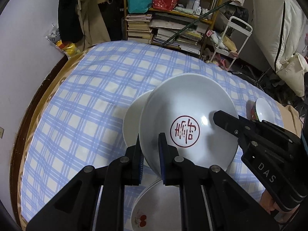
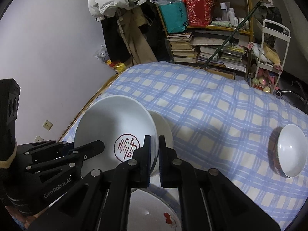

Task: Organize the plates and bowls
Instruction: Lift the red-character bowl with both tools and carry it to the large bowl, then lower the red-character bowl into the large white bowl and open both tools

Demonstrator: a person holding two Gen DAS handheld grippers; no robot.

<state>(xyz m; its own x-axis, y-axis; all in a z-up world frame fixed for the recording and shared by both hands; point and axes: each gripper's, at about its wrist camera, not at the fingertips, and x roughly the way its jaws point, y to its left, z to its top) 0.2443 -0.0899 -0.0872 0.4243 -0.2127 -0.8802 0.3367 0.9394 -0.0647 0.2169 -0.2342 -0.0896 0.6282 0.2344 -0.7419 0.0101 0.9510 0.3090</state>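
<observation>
Above the checked bed cover (image 1: 86, 88), a white bowl with a red seal mark (image 1: 185, 132) hangs tilted, pinched at opposite rim points by both grippers: the left gripper (image 1: 151, 159) clamps its near edge, the right gripper (image 2: 154, 157) the other, likely to steady it for stacking. Just behind sits another white bowl (image 1: 132, 119); below, cherry-printed plates (image 1: 146, 211); well apart, a patterned bowl (image 2: 288, 150).

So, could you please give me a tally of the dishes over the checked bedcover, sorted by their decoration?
Red-seal dish: 1
Plain white dish: 1
Cherry-print plate: 1
Small bowl with patterned outside: 1
Total: 4
</observation>
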